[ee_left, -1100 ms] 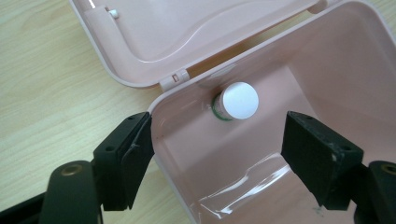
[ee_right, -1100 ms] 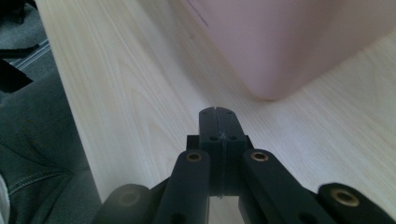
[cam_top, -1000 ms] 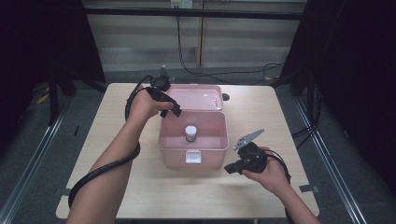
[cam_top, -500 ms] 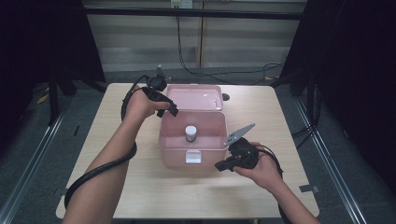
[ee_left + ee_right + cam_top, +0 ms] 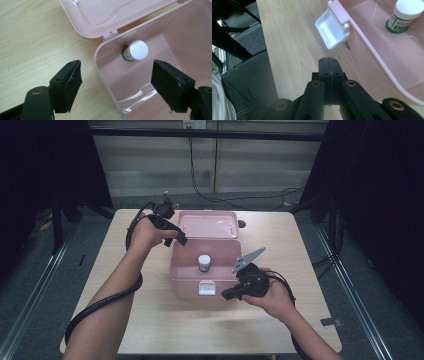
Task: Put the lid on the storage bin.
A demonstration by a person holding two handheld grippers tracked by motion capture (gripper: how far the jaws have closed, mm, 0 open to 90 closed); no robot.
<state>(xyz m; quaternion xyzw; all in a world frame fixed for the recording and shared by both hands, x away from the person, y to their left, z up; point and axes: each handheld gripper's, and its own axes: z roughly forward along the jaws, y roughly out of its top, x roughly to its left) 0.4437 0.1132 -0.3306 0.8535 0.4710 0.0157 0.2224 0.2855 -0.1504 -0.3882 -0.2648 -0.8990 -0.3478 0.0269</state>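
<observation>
A pink box [image 5: 185, 285] stands open mid-table, its lid [image 5: 207, 224] laid back flat. Inside it a small white-capped bottle [image 5: 204, 262] with a green label stands upright. My left gripper [image 5: 175, 237] hovers open above the box's back left corner. In the left gripper view the jaws straddle the box rim [image 5: 100, 65], with the bottle [image 5: 135, 51] beyond them and untouched. My right gripper [image 5: 227, 295] is shut and empty at the box's front right. In the right gripper view its tips [image 5: 329, 61] point at the white latch [image 5: 333, 31] from a short way off.
The wooden table [image 5: 150, 330] has bare room in front of the box and on both sides. A small dark object [image 5: 242, 224] lies just behind the lid's right corner. Cables trail from both grippers. The person's lap [image 5: 244, 82] lies at the table's near edge.
My right hand has moved left and slightly up, from the table's right side to the box's front right corner. The left gripper has stayed above the back left corner.
</observation>
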